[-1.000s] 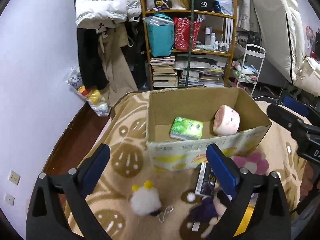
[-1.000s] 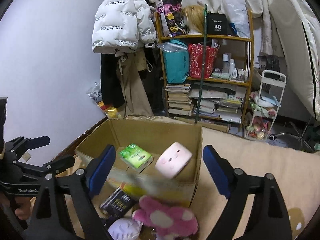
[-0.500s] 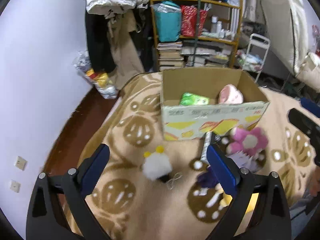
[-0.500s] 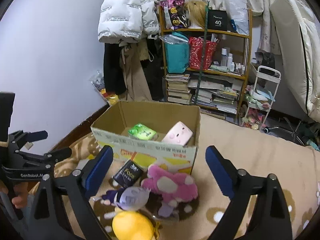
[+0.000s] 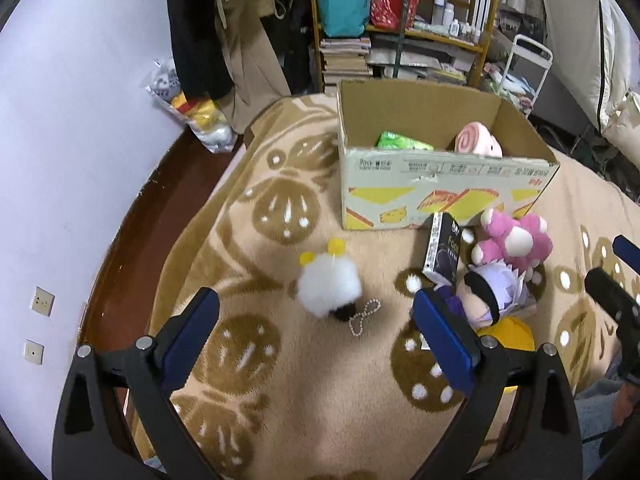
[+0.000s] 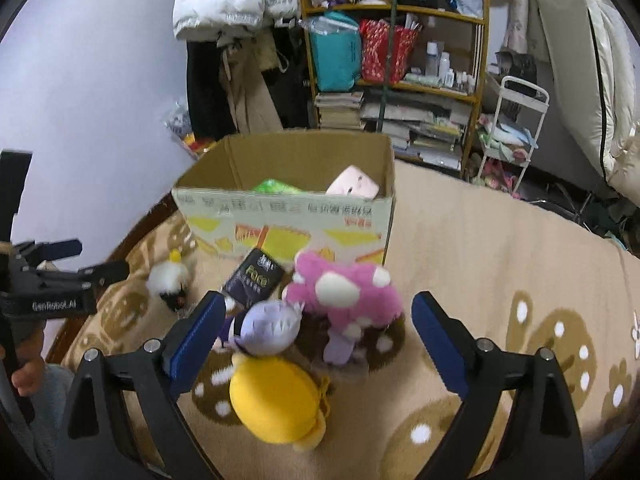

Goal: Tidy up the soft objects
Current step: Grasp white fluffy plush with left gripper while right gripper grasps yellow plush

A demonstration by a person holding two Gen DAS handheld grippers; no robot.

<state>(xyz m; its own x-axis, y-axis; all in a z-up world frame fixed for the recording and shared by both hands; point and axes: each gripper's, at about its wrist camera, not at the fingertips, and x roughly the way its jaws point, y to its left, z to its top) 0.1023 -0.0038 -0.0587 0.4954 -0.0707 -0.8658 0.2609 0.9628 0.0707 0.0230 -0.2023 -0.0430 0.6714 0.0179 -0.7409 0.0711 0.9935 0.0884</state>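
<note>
A cardboard box [image 5: 440, 184] [image 6: 288, 220] stands on a tan patterned blanket; inside lie a green pack [image 5: 404, 145] and a pink roll plush [image 5: 478, 145]. In front of the box lie a white fluffy plush [image 5: 329, 288] [image 6: 170, 278], a black packet [image 5: 442, 250] [image 6: 256, 280], a pink plush [image 5: 514, 240] [image 6: 344, 292], a purple-haired doll [image 5: 490, 294] [image 6: 270, 326] and a yellow plush [image 6: 276, 398]. My left gripper [image 5: 316, 336] hangs open just short of the white plush. My right gripper [image 6: 316, 336] is open above the doll, the pink plush and the yellow plush. Neither holds anything.
A wooden shelf [image 6: 396, 60] with books and bags, hanging coats [image 6: 236, 20] and a white trolley [image 6: 516, 120] stand behind the bed. The purple wall [image 5: 80, 120] and bare floor [image 5: 144, 240] lie left of the blanket. A hand [image 6: 26, 372] holds the left gripper's handle.
Both grippers have pulled back from the box and tipped downward. The toys in front of the box now fill the lower middle of each view. The right jaws stand slightly wider.
</note>
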